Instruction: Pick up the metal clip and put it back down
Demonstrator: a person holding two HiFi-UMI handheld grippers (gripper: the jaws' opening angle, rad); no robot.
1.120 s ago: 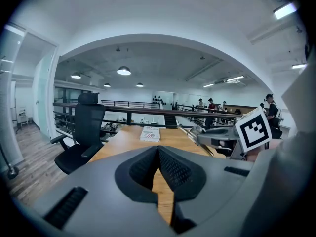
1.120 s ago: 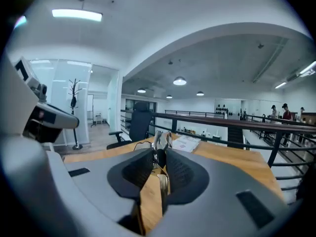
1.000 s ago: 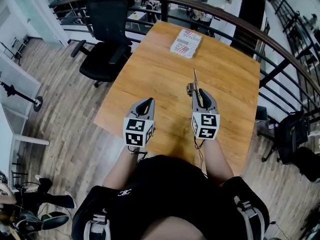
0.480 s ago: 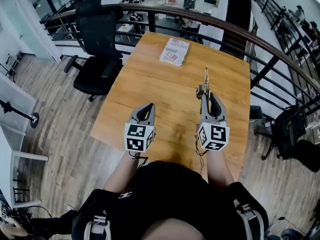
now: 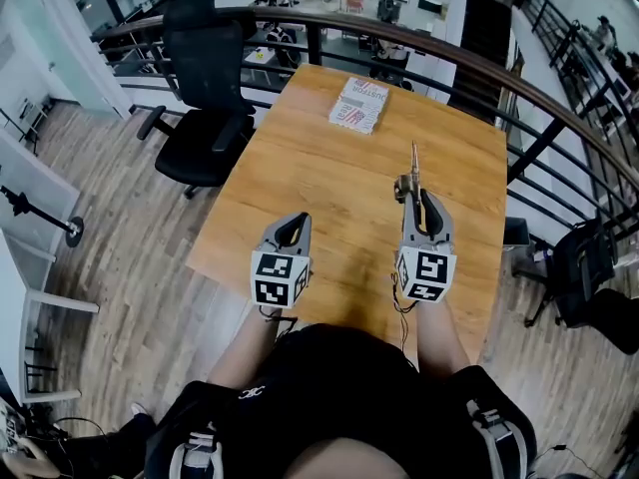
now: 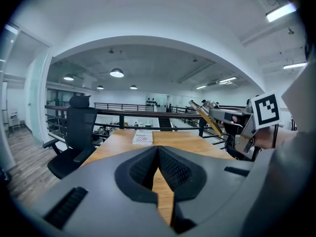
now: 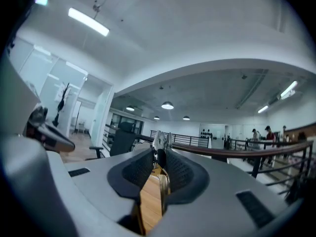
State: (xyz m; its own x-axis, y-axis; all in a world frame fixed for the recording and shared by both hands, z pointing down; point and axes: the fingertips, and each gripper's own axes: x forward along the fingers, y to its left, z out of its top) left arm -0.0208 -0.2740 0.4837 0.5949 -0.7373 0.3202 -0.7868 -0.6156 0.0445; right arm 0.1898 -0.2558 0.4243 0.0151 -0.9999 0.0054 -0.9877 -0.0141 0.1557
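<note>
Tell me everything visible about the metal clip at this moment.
The metal clip is slim and silvery, with a brass-coloured strip along it. It is clamped by one end between the jaws of the right gripper, lifted off the wooden table, with its long end pointing forward and tilted upward. Nothing else touches it.

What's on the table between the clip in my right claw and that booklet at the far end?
Nothing: in the head view, only bare wooden table separates the metal clip from the booklet.
</note>
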